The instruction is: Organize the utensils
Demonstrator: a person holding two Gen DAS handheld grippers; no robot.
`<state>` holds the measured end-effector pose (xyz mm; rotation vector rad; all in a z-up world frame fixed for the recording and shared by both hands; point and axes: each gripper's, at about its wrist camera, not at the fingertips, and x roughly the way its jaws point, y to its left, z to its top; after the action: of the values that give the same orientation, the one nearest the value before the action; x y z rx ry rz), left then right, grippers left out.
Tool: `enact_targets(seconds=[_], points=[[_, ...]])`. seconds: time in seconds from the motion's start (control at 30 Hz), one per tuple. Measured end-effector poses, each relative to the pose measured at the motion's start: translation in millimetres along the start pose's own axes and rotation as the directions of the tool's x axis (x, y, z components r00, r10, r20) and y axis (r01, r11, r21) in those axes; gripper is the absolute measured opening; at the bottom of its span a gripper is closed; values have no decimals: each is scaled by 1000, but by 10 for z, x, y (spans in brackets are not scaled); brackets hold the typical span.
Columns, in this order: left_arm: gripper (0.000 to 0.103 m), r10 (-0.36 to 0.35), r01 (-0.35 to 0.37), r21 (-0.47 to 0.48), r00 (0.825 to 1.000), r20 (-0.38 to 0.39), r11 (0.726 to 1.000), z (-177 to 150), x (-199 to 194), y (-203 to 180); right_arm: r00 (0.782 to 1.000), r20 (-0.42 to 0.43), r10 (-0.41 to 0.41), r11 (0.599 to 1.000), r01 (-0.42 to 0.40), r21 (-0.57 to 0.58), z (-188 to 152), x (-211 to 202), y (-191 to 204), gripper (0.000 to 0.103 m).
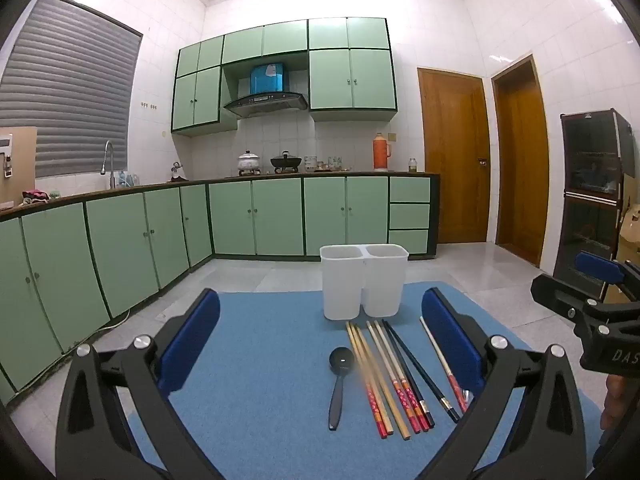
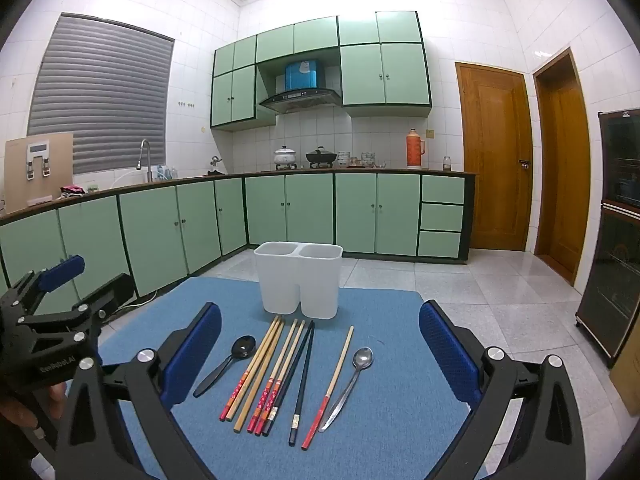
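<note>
Blue mat (image 2: 400,360): spreads beneath and ahead of both claws; every utensil lies on it.
White twin-compartment holder (image 2: 299,280): upright at the mat's far edge, straight ahead of the right gripper, ahead and slightly right of the left one; both compartments look empty.
Chopsticks (image 2: 276,372): a loose row just ahead of the right gripper's opening, long axes running away from the claw towards the holder, decorated ends nearest it.
Lone chopstick (image 2: 332,384): apart from the row, to its right, just beside the metal spoon.
Metal spoon (image 2: 352,380): rightmost, bowl towards the holder, handle towards the claw.
Black spoon (image 2: 230,364): leftmost, bowl far, handle near; centred in the left gripper's opening in its own view.
Nearer hand: by my judgement, left for the black spoon, right for the metal spoon and lone chopstick.
Left gripper (image 1: 320,344): jaws spread fully wide, holding and touching nothing.
Right gripper (image 2: 320,344): likewise fully spread, empty, above the near ends of the utensils.
</note>
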<state>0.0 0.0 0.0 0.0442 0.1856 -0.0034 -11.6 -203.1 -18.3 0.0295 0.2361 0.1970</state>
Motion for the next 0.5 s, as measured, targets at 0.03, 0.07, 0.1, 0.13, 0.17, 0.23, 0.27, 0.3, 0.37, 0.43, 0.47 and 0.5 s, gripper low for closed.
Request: enact_targets(seconds=[0.03, 0.07, 0.1, 0.13, 0.17, 0.23, 0.27, 0.3, 0.37, 0.43, 0.47, 0.5], points=[[98, 1, -1, -2, 1000, -2, 1000, 1, 0, 0, 1000, -2, 0, 1000, 0, 1, 1, 3, -1, 97], [98, 3, -3, 2, 1000, -1, 1000, 1, -2, -5, 1000, 3, 0, 1000, 0, -1, 0, -1, 1, 97], [98, 4, -4, 6, 1000, -1, 1000, 2, -5, -13, 1000, 2, -1, 1000, 1, -1, 0, -1, 1, 97], [98, 9, -9, 11, 1000, 1, 1000, 3, -12, -22, 1000, 2, -1, 1000, 1, -2, 0, -1, 1, 97], [98, 13, -13, 14, 1000, 4, 1000, 4, -21, -31, 1000, 3, -1, 1000, 1, -2, 0, -2, 1, 97], [98, 5, -5, -9, 1000, -4, 1000, -57, 23, -24, 1000, 1, -1, 1000, 1, -1, 1, 0, 1, 97], [98, 8, -9, -7, 1000, -2, 1000, -67, 25, -30, 1000, 2, -1, 1000, 1, -3, 1, -1, 2, 97], [98, 8, -8, -6, 1000, -2, 1000, -78, 27, -34, 1000, 3, -1, 1000, 1, -2, 2, -3, 2, 97], [98, 3, -3, -7, 1000, -4, 1000, -67, 46, -9, 1000, 3, 0, 1000, 0, 0, 1, -2, 0, 97], [98, 2, -2, -7, 1000, -4, 1000, -82, 48, -6, 1000, 3, -1, 1000, 1, -1, 1, -2, 1, 97], [98, 2, -2, -8, 1000, -3, 1000, -89, 47, -2, 1000, 3, -1, 1000, 1, 0, 0, -1, 0, 97], [98, 5, -5, -5, 1000, -6, 1000, -61, 26, 14, 1000, 3, 0, 1000, 0, 1, 1, 0, -1, 97]])
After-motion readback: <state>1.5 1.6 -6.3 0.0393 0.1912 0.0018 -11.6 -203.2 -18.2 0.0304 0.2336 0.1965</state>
